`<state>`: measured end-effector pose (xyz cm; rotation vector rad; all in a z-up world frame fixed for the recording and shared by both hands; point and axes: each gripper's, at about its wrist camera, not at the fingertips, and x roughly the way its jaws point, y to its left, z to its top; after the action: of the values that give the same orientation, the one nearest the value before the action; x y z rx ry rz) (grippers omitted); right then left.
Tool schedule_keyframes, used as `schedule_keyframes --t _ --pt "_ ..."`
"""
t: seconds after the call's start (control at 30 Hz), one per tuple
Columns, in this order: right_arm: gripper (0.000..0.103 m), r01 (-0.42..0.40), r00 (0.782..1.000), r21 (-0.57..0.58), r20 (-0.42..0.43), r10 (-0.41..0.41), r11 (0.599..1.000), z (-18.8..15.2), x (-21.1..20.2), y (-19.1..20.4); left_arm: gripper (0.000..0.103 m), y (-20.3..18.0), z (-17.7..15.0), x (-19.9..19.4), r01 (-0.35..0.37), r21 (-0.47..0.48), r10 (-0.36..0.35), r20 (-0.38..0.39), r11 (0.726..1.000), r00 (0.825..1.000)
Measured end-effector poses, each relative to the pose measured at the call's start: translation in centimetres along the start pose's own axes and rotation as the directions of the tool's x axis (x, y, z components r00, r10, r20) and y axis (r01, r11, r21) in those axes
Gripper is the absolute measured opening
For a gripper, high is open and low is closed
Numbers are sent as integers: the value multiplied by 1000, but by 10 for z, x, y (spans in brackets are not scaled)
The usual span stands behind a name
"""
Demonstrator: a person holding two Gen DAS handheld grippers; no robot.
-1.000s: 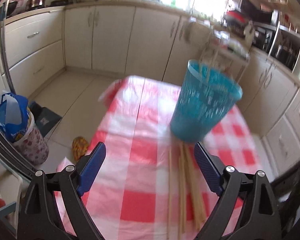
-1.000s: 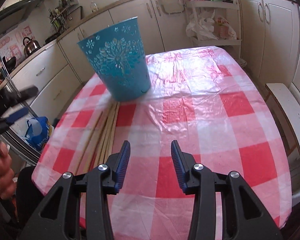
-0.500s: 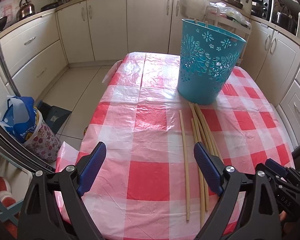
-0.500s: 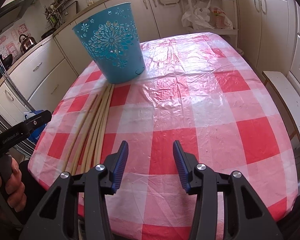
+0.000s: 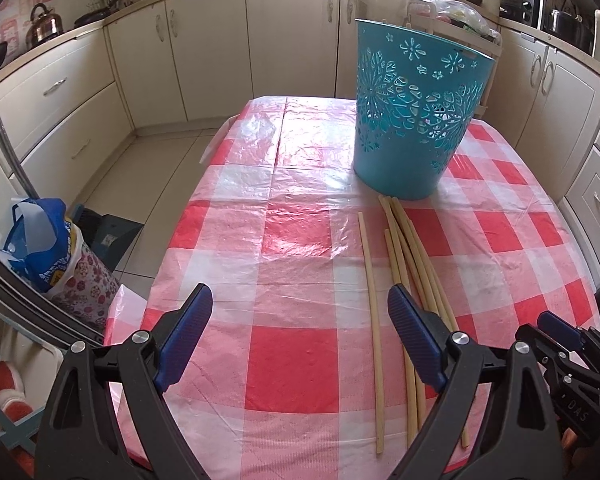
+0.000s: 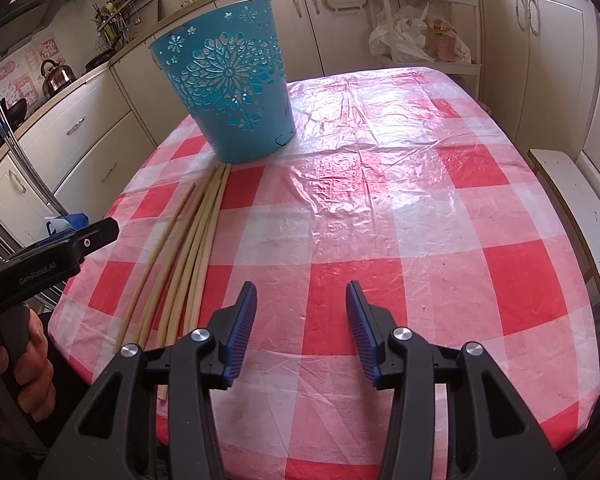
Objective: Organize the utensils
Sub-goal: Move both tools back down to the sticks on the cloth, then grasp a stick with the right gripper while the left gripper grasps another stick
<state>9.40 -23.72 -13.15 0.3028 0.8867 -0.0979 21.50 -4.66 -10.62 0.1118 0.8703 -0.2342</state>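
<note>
Several long pale wooden sticks point(image 5: 406, 248) lie in a loose bundle on the checked table, one stick point(image 5: 370, 272) slightly apart on their left. Their far ends almost touch an upright teal cut-out basket point(image 5: 412, 120). My left gripper point(image 5: 300, 300) hovers wide open above the cloth, its right finger over the bundle's near part, nothing between its jaws. In the right wrist view the sticks point(image 6: 196, 248) lie left of my right gripper point(image 6: 301, 300), which stands partly open over bare cloth. The basket point(image 6: 228, 92) stands beyond them.
The table point(image 6: 440, 220) has a red-and-white cloth under crinkled plastic. A white bench point(image 6: 572, 208) stands off its right edge. Bags point(image 5: 48, 248) sit on the floor to the left. Cream cabinets ring the room, and a shelf rack with bags point(image 6: 420, 36) stands behind.
The left gripper has come down and steadied; its view went from a blurred, close basket to the whole stick bundle. In the right view the left gripper has entered lower at the left.
</note>
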Motion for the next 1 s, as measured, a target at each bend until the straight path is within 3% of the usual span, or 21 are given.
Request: schedule_keyframes --t 0.5,1.0 --pt "46 3 1000 -148 -2 -4 989 17 28 47 86 8 3 23 -4 -19 3 -36 1000 999" --pt "46 -1 999 -174 -34 -5 985 30 53 59 85 -11 25 55 -7 25 8 -44 1000 999"
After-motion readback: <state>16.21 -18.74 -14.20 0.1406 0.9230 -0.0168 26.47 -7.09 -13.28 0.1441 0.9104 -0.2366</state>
